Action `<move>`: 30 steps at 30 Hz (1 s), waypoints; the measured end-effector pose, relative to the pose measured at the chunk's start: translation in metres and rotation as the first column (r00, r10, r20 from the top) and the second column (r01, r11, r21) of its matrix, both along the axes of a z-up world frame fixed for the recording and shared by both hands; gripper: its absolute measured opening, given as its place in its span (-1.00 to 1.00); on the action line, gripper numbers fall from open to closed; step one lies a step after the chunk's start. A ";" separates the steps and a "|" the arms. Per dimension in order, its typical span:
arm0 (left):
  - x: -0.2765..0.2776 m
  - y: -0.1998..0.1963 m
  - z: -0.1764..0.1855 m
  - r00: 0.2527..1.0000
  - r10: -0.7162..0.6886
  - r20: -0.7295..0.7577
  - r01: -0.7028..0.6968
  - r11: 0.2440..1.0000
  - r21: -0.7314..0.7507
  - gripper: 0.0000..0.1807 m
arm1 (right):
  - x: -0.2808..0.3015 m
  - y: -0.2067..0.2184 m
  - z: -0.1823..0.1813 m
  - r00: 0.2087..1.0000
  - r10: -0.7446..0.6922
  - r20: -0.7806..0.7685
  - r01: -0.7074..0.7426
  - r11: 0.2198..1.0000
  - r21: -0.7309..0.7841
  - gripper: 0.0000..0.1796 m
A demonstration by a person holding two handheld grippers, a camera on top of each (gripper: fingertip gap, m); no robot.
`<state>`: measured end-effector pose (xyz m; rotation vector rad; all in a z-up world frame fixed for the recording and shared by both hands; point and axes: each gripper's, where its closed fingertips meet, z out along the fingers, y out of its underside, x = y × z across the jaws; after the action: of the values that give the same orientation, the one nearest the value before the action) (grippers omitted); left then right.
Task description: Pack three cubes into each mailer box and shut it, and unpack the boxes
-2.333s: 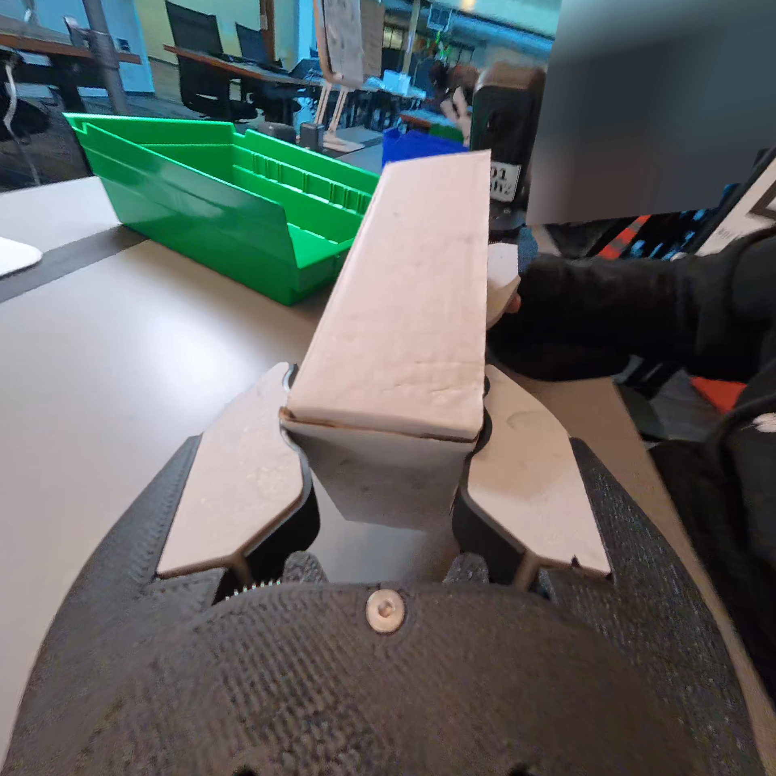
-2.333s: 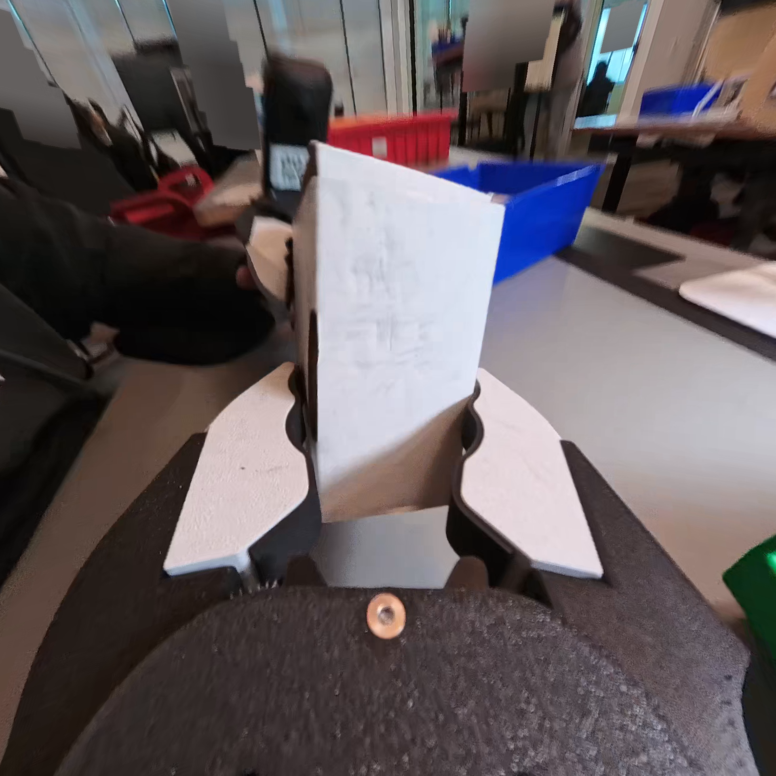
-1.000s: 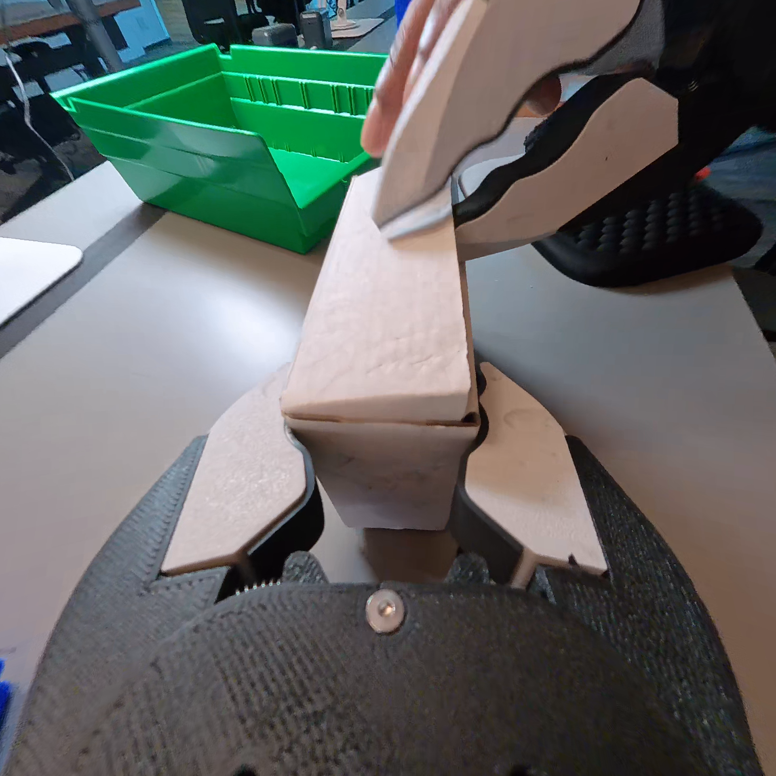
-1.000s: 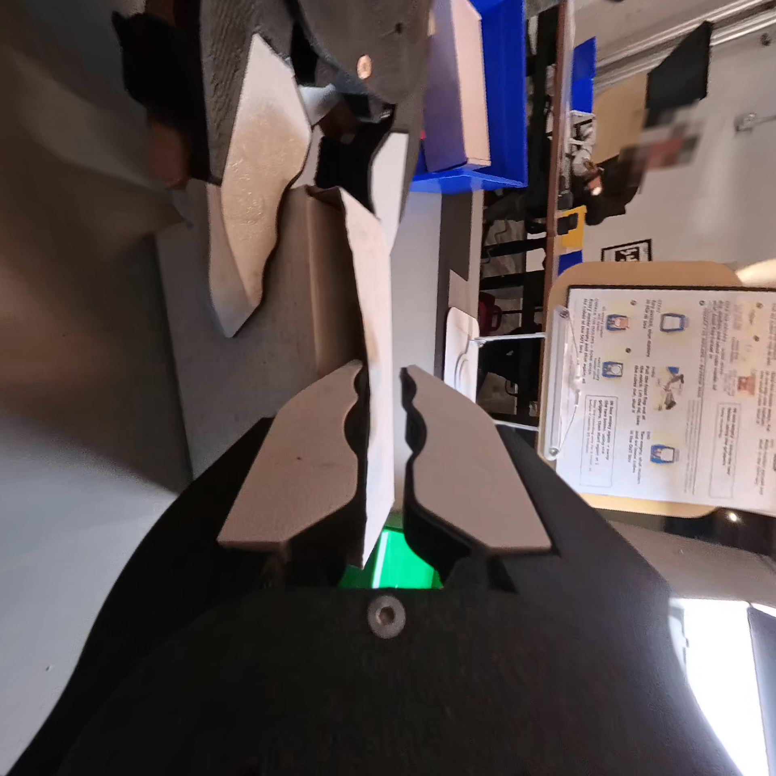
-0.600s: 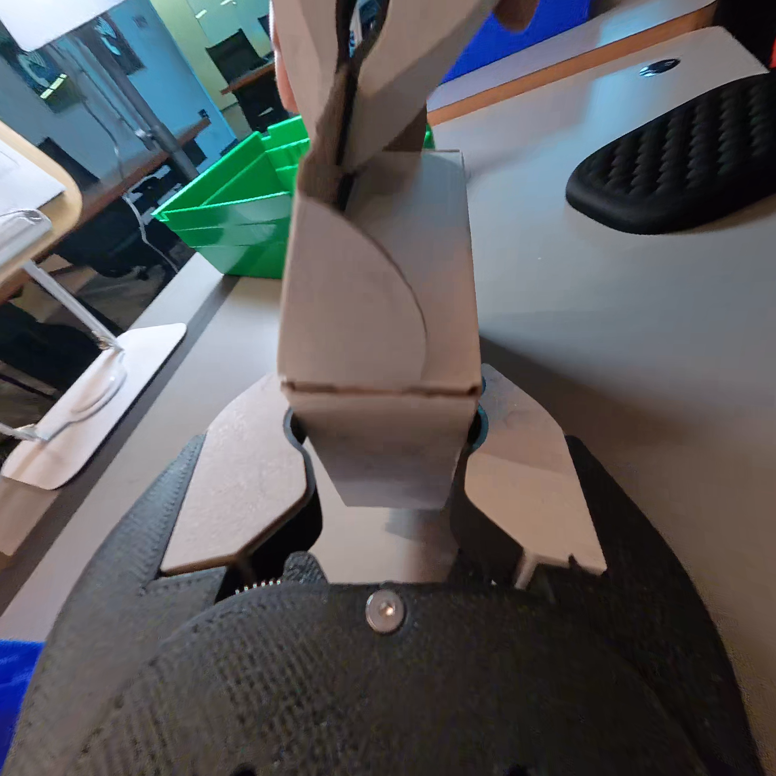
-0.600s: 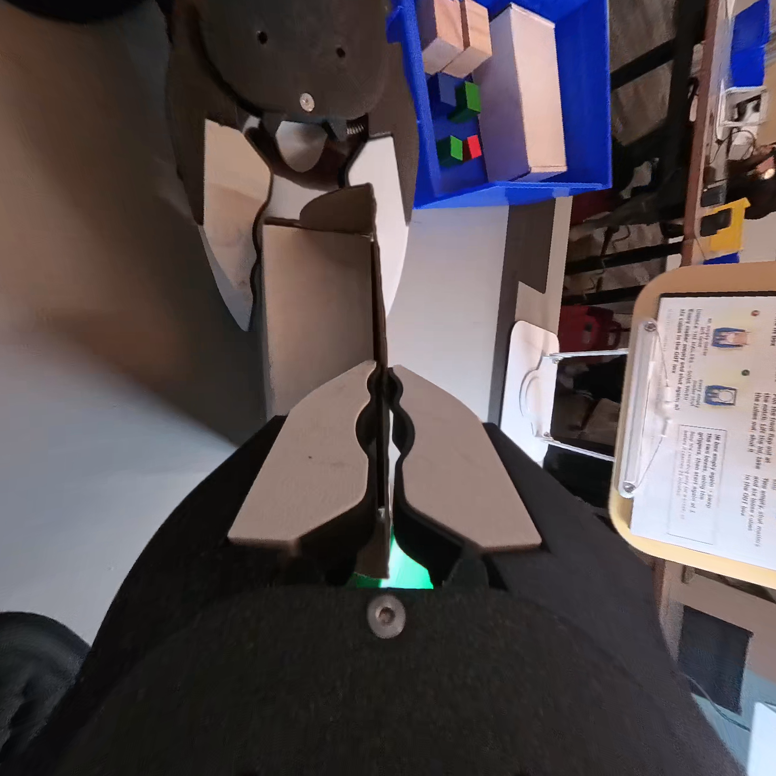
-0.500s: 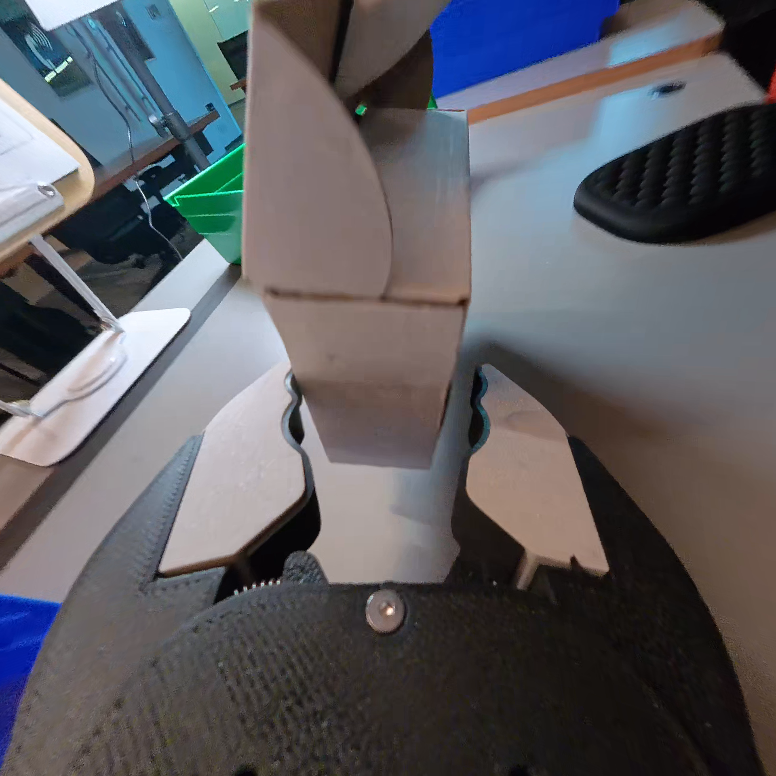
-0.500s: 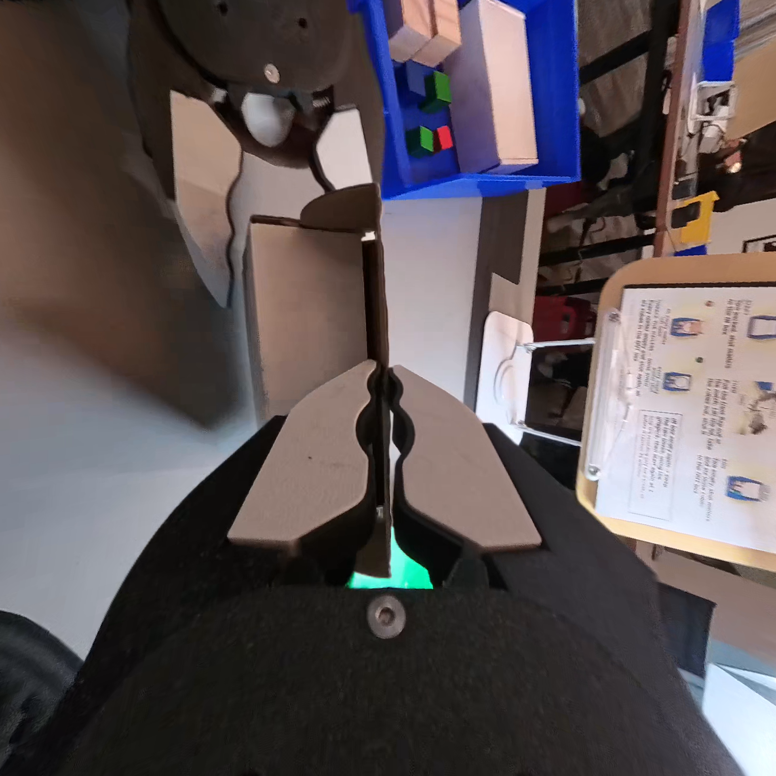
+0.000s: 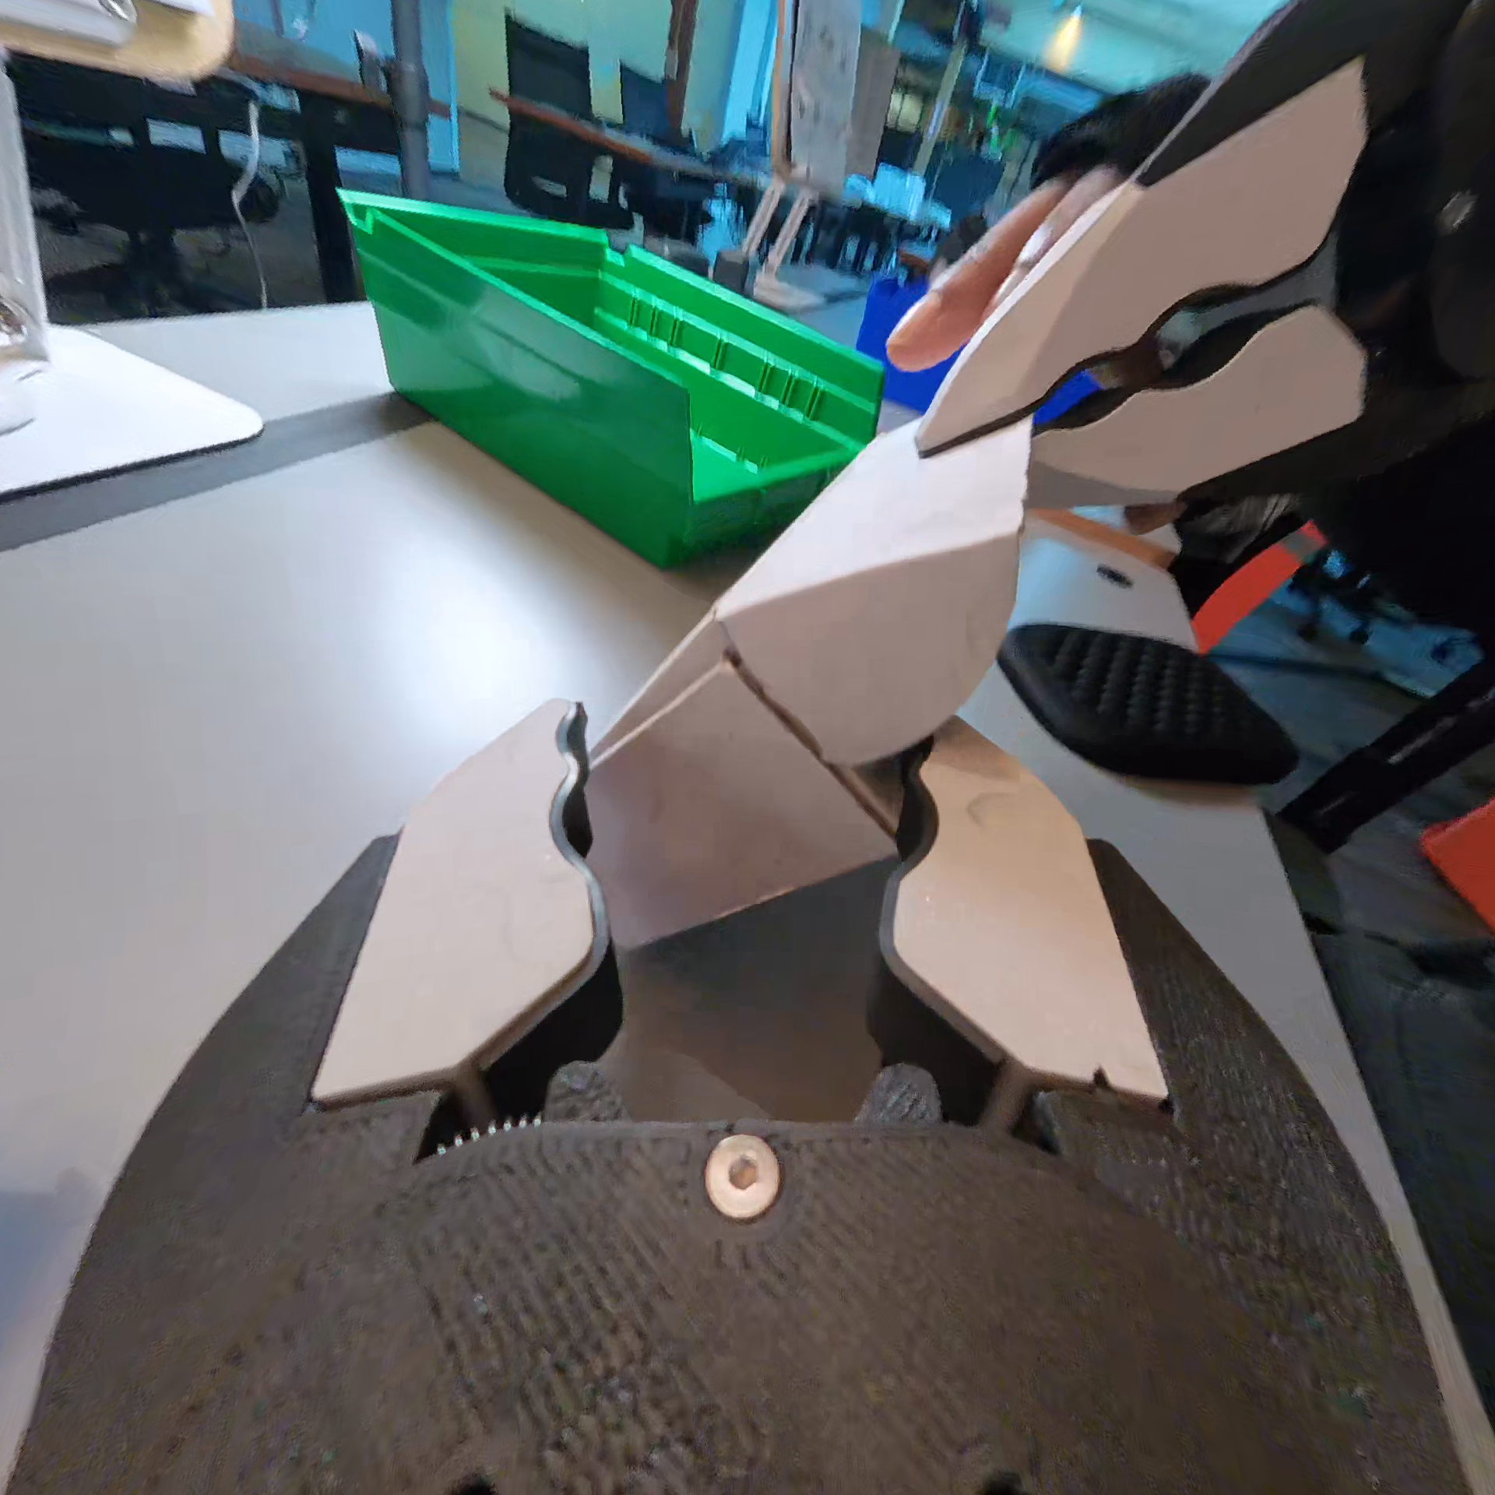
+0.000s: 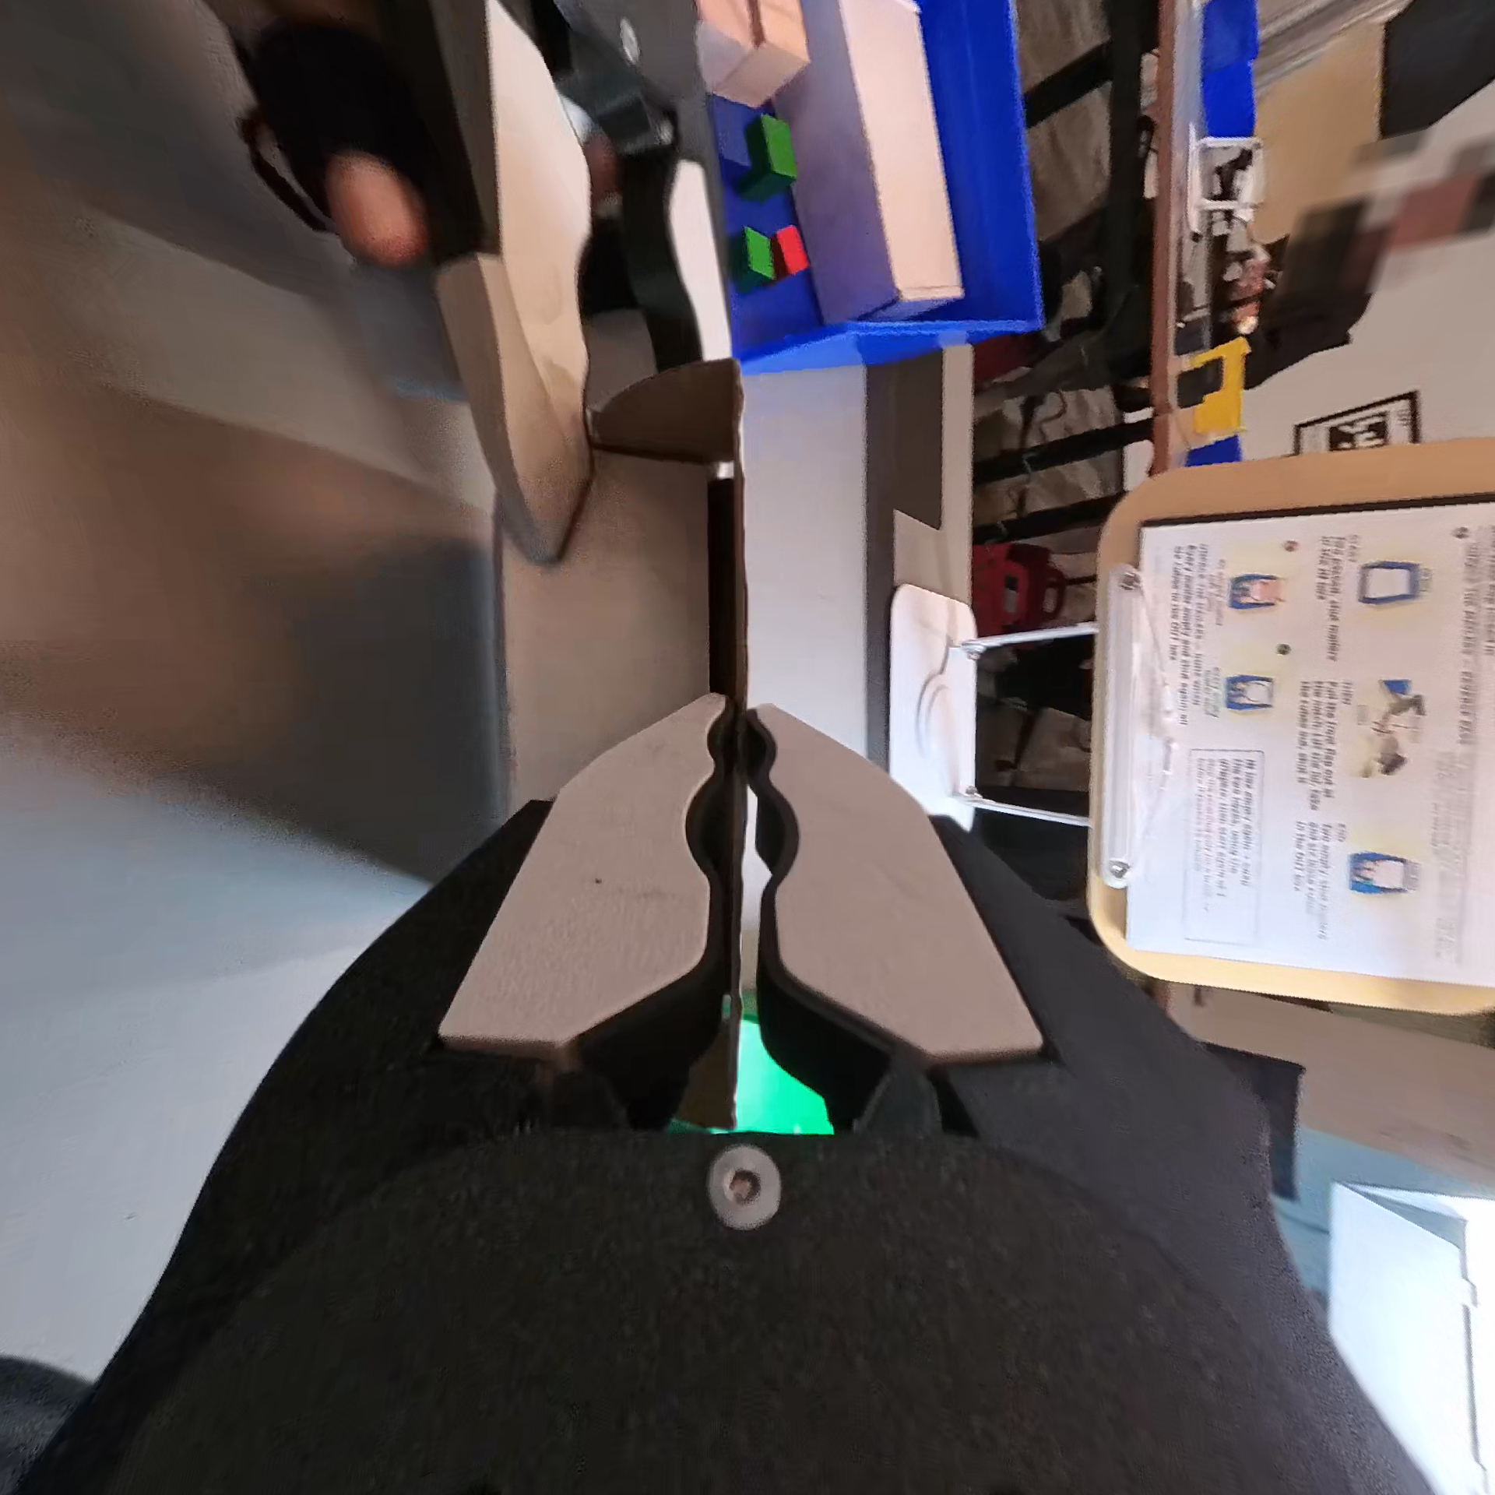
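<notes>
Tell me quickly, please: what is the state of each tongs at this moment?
Left tongs: open wide around the end of the white mailer box; a firm grip cannot be told.
Right tongs: shut on a thin flap of the box.

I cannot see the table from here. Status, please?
Right gripper shut on mailer box flap. Left gripper open around box end, grip unclear. Green bin behind, nothing blocking.

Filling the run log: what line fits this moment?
right gripper: shut on mailer box flap | left gripper: open around box end | green bin: behind
</notes>
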<state>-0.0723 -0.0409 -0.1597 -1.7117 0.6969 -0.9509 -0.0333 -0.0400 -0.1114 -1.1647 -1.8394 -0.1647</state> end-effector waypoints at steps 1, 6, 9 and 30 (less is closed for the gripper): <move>0.002 -0.002 -0.007 0.999 -0.011 -0.045 0.011 1.000 -0.002 -0.21 | -0.001 -0.005 -0.004 1.000 0.011 0.005 -0.011 0.999 -0.030 -0.98; 0.009 -0.008 -0.025 0.967 -0.004 -0.253 0.035 0.993 0.116 -0.10 | 0.004 -0.020 -0.010 1.000 0.026 0.015 -0.022 0.971 -0.237 -0.98; 0.010 -0.012 -0.029 0.934 0.027 -0.358 0.056 0.974 0.218 -0.05 | 0.007 -0.019 -0.006 1.000 0.021 -0.005 -0.022 0.946 -0.322 -0.98; 0.002 -0.043 -0.032 0.833 0.136 -0.536 0.173 0.857 0.486 -0.45 | -0.004 -0.010 0.010 0.998 0.025 -0.060 -0.054 0.845 -0.533 -0.98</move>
<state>-0.0701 -0.0839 -0.1912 -1.4745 1.2324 -0.2005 -0.0374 -0.0500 -0.1014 -1.4871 -1.9196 0.4315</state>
